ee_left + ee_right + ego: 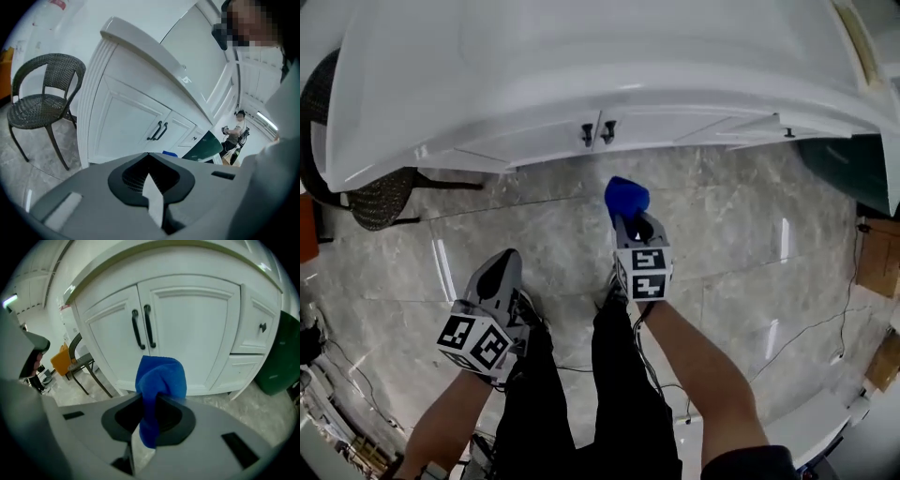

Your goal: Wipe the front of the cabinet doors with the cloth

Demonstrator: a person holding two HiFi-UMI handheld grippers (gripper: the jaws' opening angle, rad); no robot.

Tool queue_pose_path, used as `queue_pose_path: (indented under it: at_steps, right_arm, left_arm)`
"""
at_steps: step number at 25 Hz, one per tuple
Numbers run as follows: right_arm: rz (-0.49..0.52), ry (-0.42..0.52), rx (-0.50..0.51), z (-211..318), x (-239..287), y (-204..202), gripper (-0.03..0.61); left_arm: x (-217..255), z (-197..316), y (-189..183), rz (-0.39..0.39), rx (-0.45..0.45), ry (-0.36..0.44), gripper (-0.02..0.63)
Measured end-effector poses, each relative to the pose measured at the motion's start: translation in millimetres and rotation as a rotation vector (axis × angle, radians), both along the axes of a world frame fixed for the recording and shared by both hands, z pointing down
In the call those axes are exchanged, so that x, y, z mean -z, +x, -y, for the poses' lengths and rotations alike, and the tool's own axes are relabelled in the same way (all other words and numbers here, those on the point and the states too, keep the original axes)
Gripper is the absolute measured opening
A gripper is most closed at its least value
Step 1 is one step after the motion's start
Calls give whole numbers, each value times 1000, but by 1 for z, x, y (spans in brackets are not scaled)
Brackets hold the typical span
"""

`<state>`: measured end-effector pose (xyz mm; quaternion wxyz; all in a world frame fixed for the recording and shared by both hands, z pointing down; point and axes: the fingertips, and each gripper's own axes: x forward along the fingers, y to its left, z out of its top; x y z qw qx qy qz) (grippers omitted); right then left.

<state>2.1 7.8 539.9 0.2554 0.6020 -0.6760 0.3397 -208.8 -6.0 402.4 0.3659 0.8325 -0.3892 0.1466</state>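
Between the jaws of the right gripper a blue cloth is pinched, its bunched end up. It is held in front of the white cabinet doors, near their paired black handles, not touching. Left gripper: jaws pressed together, empty, farther back from the cabinet. Wicker chair stands at the cabinet's left end.

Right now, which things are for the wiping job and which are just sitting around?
For the job:
blue cloth, pinched in the right tongs
white cabinet doors

Just around:
wicker chair
dark green thing beside the cabinet
left tongs, shut and empty
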Motion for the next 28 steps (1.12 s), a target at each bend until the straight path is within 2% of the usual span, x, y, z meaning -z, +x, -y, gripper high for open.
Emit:
queue_pose_path:
  at_steps: [5, 8, 11, 15, 20, 23, 28]
  right_arm:
    - [21, 144, -35, 16, 92, 12, 60]
    - [19, 229, 54, 38, 141, 4, 60]
    - [-12, 290, 153, 60, 169, -3, 60]
    - [-64, 315, 231, 73, 171, -15, 60]
    - [-109, 288, 227, 94, 150, -25, 60]
    - [-93, 289, 236, 121, 151, -23, 61]
    - [5, 317, 223, 137, 153, -6, 60]
  left_arm:
    - [61, 2, 12, 26, 57, 63, 0]
    - [91, 2, 23, 18, 97, 102, 0]
    - [106, 5, 41, -10, 97, 124, 0]
    - [98, -5, 54, -43, 60, 95, 0]
    - [85, -12, 51, -22, -50, 97, -2]
    - [87, -4, 56, -3, -69, 105, 0]
    - [67, -7, 87, 9, -35, 65, 0]
